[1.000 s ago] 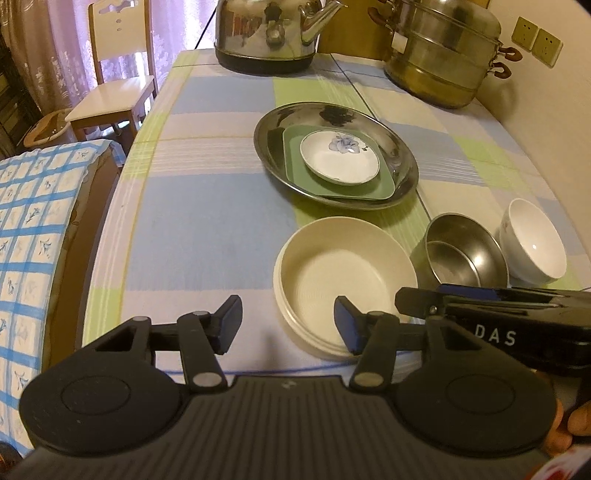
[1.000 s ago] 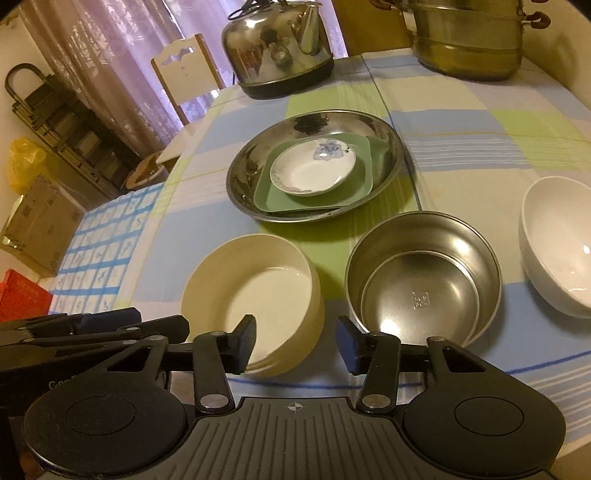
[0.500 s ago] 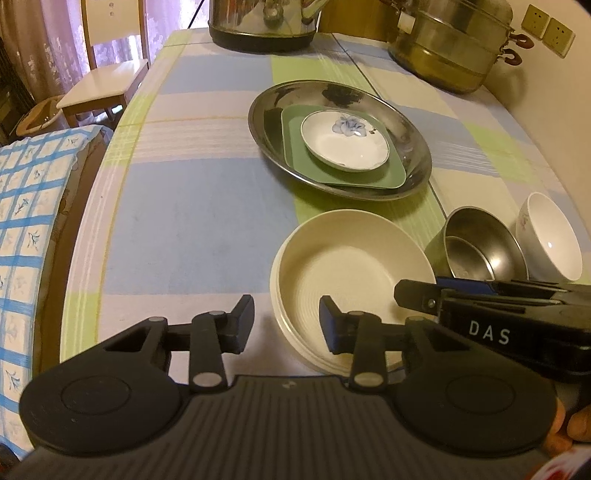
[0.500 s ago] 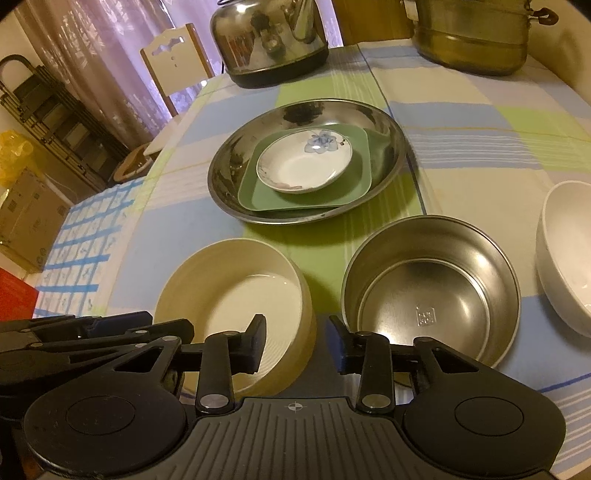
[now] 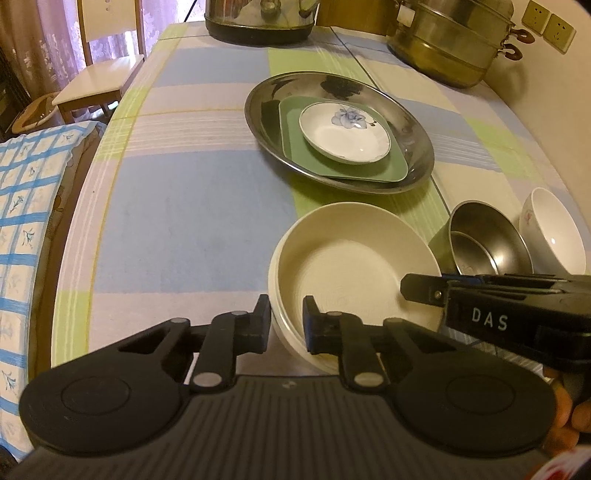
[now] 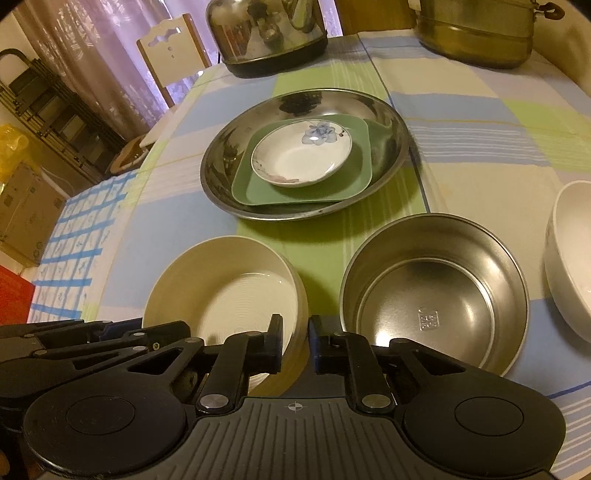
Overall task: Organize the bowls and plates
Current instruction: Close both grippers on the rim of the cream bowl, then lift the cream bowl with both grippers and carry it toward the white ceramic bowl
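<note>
Table under a checked blue, green and cream tablecloth (image 5: 192, 206). Pale wooden chair (image 5: 99, 70) at the far end, before sheer pinkish curtains (image 6: 96, 48). Cream wall (image 5: 554, 122) with paired sockets (image 5: 548, 24). Blue-gridded white cloth (image 5: 26, 206) alongside. Dim, warm yellowish lighting.

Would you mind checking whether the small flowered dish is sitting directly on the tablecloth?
No, the flowered dish rests on a green plate, which itself lies inside the large steel platter.
</note>
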Motion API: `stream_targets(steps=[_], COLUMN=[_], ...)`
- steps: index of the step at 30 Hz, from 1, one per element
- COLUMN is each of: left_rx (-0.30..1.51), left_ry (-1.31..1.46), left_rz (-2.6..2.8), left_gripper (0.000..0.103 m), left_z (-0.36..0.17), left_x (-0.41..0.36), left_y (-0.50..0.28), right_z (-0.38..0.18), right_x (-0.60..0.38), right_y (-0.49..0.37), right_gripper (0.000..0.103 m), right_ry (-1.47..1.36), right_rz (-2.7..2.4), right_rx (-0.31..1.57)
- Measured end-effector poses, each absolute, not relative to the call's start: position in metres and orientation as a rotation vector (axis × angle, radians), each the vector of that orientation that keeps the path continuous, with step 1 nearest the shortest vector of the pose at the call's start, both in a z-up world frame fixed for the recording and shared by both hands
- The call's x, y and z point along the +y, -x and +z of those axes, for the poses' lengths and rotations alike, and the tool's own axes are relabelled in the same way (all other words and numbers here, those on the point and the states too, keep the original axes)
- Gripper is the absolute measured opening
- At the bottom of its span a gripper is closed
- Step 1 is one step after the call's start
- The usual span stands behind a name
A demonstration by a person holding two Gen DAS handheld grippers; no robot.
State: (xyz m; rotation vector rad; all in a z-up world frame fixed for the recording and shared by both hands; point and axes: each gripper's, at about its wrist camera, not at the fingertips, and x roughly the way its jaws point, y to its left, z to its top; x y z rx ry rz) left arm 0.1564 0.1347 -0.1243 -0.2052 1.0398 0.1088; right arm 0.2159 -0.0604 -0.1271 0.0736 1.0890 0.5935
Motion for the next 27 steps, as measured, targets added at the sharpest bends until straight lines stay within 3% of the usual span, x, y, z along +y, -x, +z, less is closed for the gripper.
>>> stream_targets(steps=[15,27], left_rx=[0.927,0.861], left_ry=[0.207,0.142], left_rz=[0.126,-0.027], left_gripper=[0.015,0.015], left_z=[-0.076,-0.049], left_x=[0.126,0.06], left_y=[-0.135,-0.149], right_z=[-0.092,-0.06], right_x=[-0.073,-0.141], right_y=[-0.205,-0.199], right_gripper=[0.014,0.014], right_ry=[-0.067,-0.1], right_rz=[0.66,0.556], right_rx=[0.996,0.919])
